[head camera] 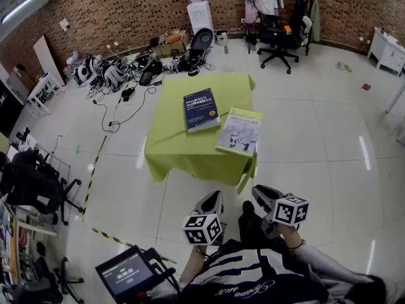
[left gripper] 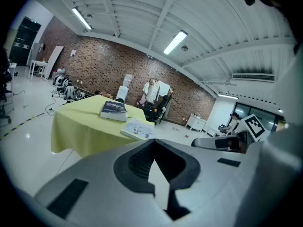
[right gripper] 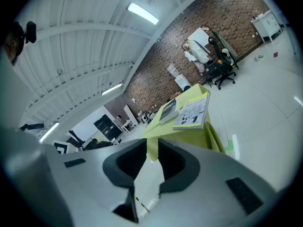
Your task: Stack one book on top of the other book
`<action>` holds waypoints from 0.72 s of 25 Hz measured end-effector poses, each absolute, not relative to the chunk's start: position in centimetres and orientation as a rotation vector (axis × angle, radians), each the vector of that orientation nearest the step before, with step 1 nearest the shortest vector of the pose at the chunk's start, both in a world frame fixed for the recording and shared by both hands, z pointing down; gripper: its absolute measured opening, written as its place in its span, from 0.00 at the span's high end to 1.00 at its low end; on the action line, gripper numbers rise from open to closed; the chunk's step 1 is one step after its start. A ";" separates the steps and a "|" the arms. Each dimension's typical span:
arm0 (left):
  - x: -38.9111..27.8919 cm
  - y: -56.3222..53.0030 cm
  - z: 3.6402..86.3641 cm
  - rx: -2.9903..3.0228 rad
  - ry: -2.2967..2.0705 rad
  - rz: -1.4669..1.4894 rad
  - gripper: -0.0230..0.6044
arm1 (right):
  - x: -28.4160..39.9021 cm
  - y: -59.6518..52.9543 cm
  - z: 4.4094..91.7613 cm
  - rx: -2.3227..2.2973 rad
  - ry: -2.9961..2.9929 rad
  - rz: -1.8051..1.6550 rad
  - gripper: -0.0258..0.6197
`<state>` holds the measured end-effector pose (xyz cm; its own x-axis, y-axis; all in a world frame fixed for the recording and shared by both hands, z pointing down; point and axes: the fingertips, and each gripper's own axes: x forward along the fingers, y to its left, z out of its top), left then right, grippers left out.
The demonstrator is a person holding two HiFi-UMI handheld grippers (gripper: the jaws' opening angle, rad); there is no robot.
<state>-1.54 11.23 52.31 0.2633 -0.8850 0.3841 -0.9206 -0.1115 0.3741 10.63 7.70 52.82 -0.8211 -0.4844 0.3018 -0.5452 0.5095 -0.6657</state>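
Now the pale yellow-edged paperback book (head camera: 240, 132) sits ahead at the near-right corner of the lime-green clothed table (head camera: 169, 149), nearest the empty, narrowly parted right gripper (head camera: 261, 195).

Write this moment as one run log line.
left gripper: shut, empty | right gripper: slightly open, empty | blue book, pale book: flat on table, unstacked

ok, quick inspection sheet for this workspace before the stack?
Surface: green-clothed table, holding only the books.
Job's things: blue book and white book flat, side by side, not stacked.
Clutter: nothing seen on the table.
Grippers: left gripper shut, empty; right gripper slightly open, empty; both short of the table.
Cables: cables trailing left of table.
Surroundings: gear pile, office chair by brick wall; striped floor tape.
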 end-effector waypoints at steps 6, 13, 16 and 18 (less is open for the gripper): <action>-3.0 5.1 53.3 2.009 -1.638 0.155 0.96 | 11.1 -1.1 54.9 0.955 -2.613 1.234 0.83; -6.1 -3.0 53.4 1.889 -1.724 0.076 0.96 | 11.5 -12.4 58.8 0.961 -2.513 1.274 0.79; -7.2 -5.8 53.4 1.838 -1.764 0.043 0.96 | 11.6 -16.4 60.6 0.955 -2.467 1.302 0.73; -7.8 -7.1 53.7 1.801 -1.783 0.025 0.96 | 11.6 -18.5 62.4 0.947 -2.428 1.324 0.70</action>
